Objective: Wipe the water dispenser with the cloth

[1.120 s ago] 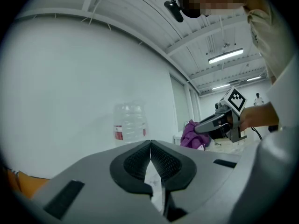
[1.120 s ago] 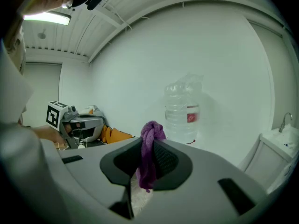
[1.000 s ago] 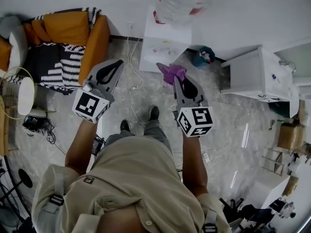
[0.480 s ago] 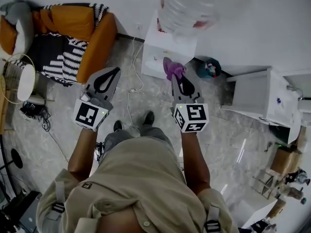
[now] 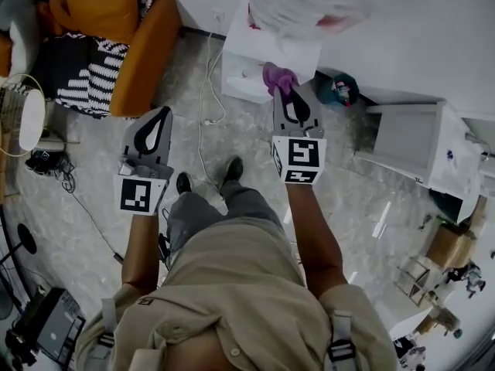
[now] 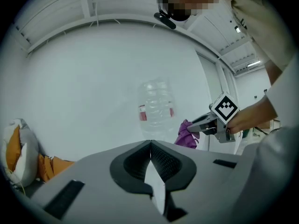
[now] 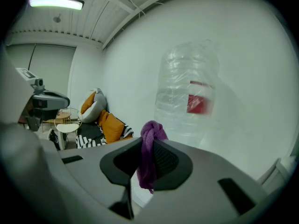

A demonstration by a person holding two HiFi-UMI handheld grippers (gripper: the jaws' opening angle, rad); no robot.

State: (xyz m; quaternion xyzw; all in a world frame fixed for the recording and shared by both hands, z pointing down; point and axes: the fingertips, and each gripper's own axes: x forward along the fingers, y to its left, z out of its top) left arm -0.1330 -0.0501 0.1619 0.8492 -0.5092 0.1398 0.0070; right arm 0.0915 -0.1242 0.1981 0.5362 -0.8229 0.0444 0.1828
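The white water dispenser (image 5: 267, 64) stands against the wall, topped by a clear water bottle (image 5: 298, 2) with a red label. The same bottle (image 7: 189, 94) fills the right gripper view and shows smaller in the left gripper view (image 6: 156, 111). My right gripper (image 5: 288, 91) is shut on a purple cloth (image 5: 277, 76), held just in front of the dispenser's front face; the cloth (image 7: 149, 153) hangs bunched between its jaws. The left gripper (image 5: 158, 118) is shut with nothing in it, held lower and to the left, away from the dispenser.
An orange sofa (image 5: 143, 49) with striped cushions stands at the left. A white cabinet (image 5: 418, 145) is at the right, with a teal bin (image 5: 340, 91) beside the dispenser. A cable (image 5: 205, 83) trails over the floor. A round white side table (image 5: 31, 118) sits at far left.
Both grippers have moved forward toward the dispenser; the right one with the cloth has come close to its front. The head view has shifted with the step.
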